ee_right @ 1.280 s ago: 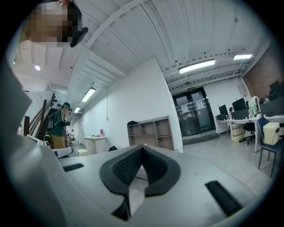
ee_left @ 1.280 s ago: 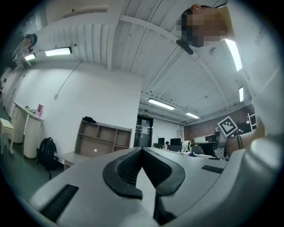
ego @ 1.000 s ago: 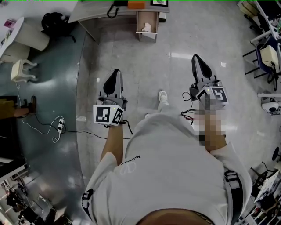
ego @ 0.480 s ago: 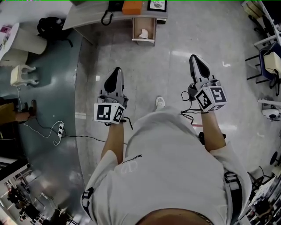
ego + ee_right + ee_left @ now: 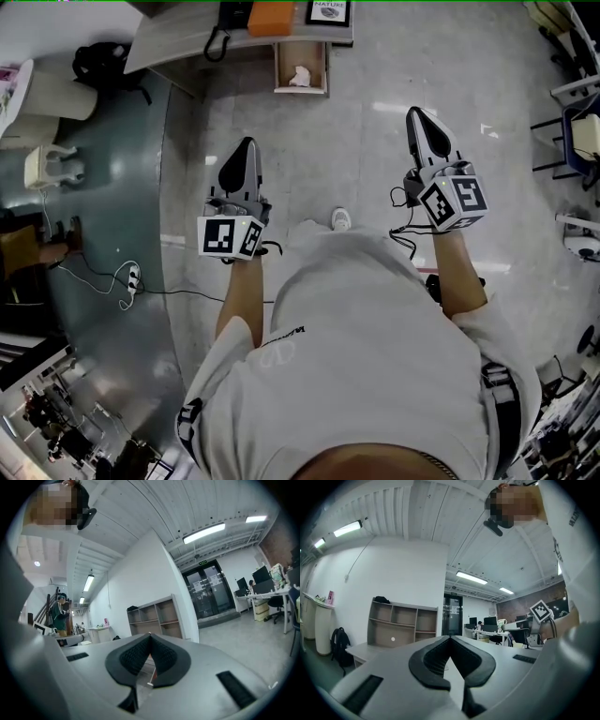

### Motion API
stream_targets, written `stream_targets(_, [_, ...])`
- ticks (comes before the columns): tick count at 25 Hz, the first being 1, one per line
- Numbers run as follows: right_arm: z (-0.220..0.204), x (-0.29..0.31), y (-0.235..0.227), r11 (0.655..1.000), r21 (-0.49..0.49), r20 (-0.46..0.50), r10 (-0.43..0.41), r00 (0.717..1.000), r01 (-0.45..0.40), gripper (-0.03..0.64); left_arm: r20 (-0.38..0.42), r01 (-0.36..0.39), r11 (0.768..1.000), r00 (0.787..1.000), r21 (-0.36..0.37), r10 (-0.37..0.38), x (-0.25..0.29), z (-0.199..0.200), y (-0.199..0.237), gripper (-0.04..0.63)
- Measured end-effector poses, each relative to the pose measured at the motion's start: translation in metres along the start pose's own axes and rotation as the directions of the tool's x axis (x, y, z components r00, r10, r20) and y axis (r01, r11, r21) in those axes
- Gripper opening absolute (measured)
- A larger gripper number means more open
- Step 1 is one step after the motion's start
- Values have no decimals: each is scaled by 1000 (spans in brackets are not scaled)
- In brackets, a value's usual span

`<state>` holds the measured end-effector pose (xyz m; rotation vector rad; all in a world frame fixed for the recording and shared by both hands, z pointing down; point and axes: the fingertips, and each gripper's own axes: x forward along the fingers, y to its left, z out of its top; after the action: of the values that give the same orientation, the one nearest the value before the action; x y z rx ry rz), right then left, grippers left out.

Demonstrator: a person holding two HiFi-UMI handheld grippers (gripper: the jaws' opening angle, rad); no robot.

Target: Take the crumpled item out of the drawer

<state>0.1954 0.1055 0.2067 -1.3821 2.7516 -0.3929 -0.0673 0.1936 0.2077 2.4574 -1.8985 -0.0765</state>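
Observation:
The drawer (image 5: 279,68) stands pulled out from under the desk (image 5: 178,37) at the top of the head view. A white crumpled item (image 5: 300,77) lies inside it. My left gripper (image 5: 247,143) is held level over the floor, well short of the drawer and slightly to its left, shut with nothing in it. My right gripper (image 5: 413,112) is level too, to the drawer's right and also short of it, shut and empty. In the left gripper view the left gripper (image 5: 450,638) has its pads meeting at the tip. The right gripper view shows the same of the right gripper (image 5: 150,634).
On the desk are an orange box (image 5: 271,17), a black phone (image 5: 218,39) and a framed picture (image 5: 329,11). A black backpack (image 5: 101,62), a white stool (image 5: 47,165) and a power strip (image 5: 132,276) with cable lie left. Chairs (image 5: 579,131) stand right.
The person has walked toward the desk; more of the desk shows and the drawer has slid left and slightly down in the head view. Both grippers stay shut and level.

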Motion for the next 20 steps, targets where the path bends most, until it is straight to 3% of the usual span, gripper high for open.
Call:
stream_targets(13, [-9, 42, -20, 998, -22, -27, -52, 998, 52, 2, 2, 81, 996, 997, -22, -81, 64, -16, 25, 1])
stream_targets(20, [-13, 128, -8, 997, -78, -88, 17, 996, -24, 2, -27, 110, 994, 993, -20, -111, 130, -39, 72, 0])
